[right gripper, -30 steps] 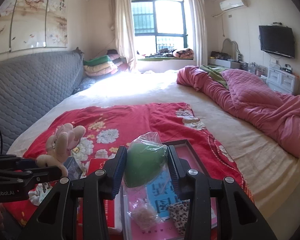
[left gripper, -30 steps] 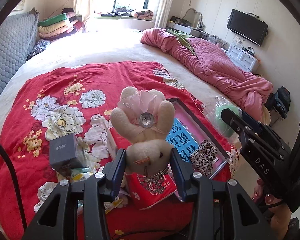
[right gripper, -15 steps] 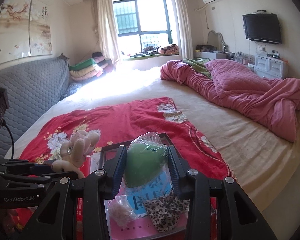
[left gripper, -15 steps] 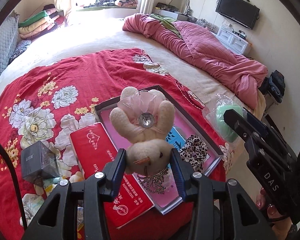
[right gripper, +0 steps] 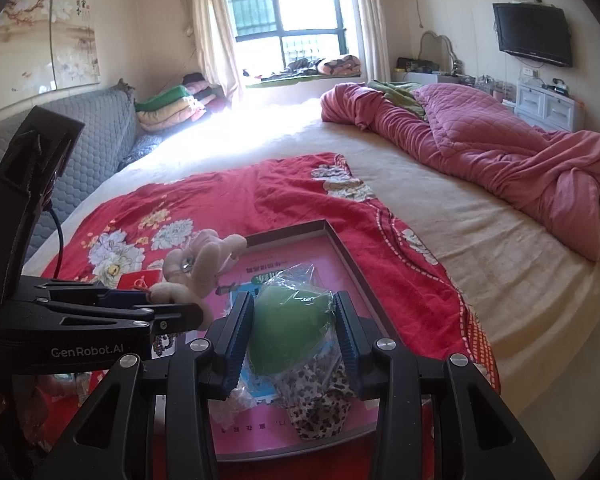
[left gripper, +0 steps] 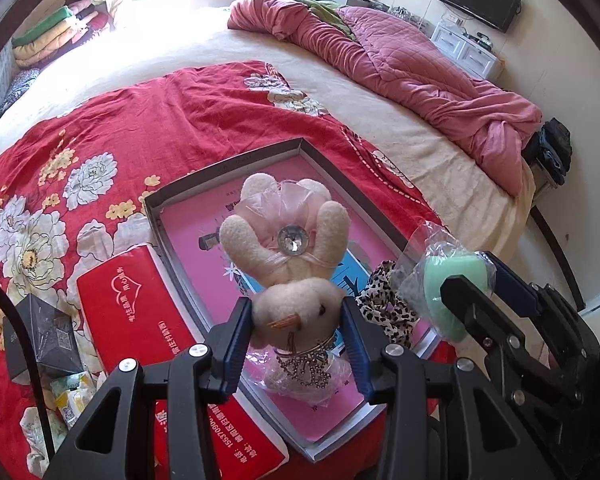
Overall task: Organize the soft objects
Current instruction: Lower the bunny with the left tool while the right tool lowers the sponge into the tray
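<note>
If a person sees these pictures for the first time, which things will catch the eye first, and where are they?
First is the cream plush rabbit, clamped by its head in the left gripper above the pink tray. Next is the green sponge in a clear bag, pinched in the right gripper over the same tray, which lies on a red flowered blanket. A leopard-print scrunchie already lies in the tray.

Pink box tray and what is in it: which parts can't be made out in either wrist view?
- Left wrist view: tray print, hidden behind the plush toy.
- Left wrist view: leopard cloth, partly covered by the left gripper.
- Right wrist view: tray near edge, hidden by the right gripper holding the bagged green sponge.
</note>
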